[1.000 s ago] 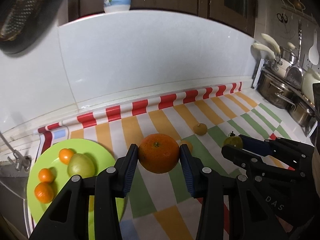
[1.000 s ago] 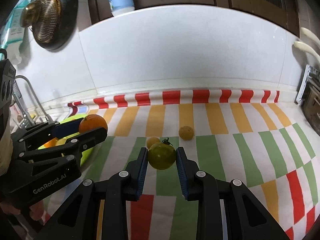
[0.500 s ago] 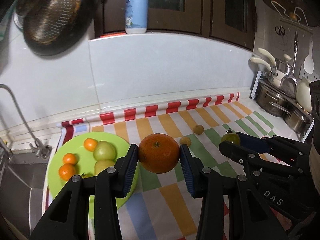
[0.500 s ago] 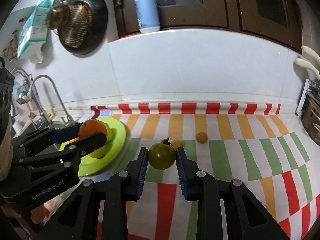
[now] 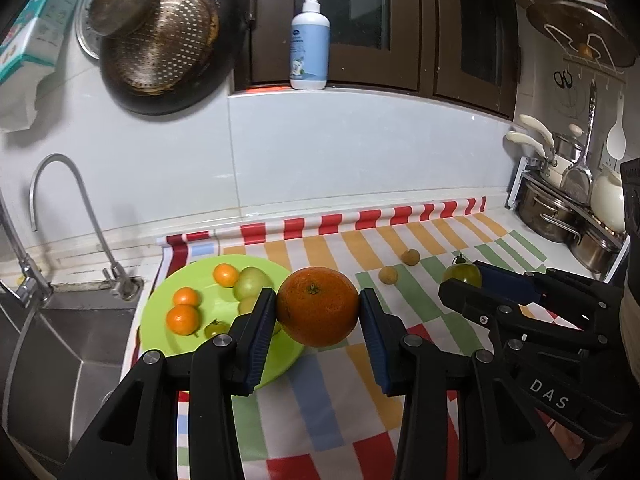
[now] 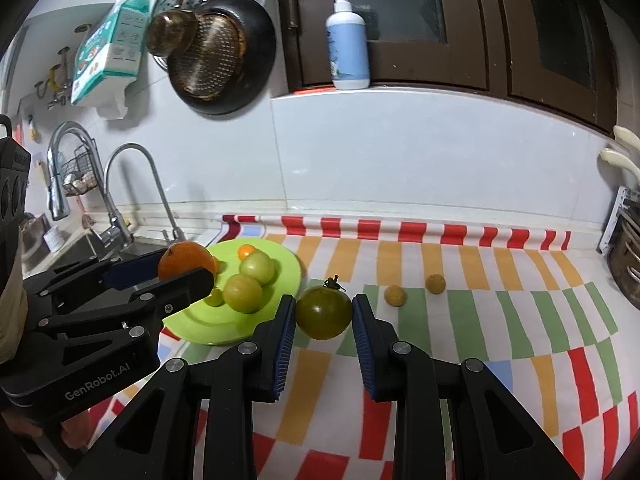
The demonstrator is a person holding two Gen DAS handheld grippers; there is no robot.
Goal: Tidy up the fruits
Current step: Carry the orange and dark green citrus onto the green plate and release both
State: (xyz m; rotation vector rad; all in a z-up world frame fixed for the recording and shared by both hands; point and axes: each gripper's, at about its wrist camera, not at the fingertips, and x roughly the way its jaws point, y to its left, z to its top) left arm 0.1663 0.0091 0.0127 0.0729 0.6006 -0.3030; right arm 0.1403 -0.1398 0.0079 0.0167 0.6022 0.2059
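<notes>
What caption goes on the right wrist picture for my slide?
Right gripper holds a green tomato above the striped cloth, beside a green plate of fruit.

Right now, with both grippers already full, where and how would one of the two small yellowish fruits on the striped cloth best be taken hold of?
Take the nearer small fruit across its widest middle, coming from above and in front with the fingers on its left and right. It is round, sits alone on the striped cloth, and is apart from the other small fruit, so both sides look free.
</notes>
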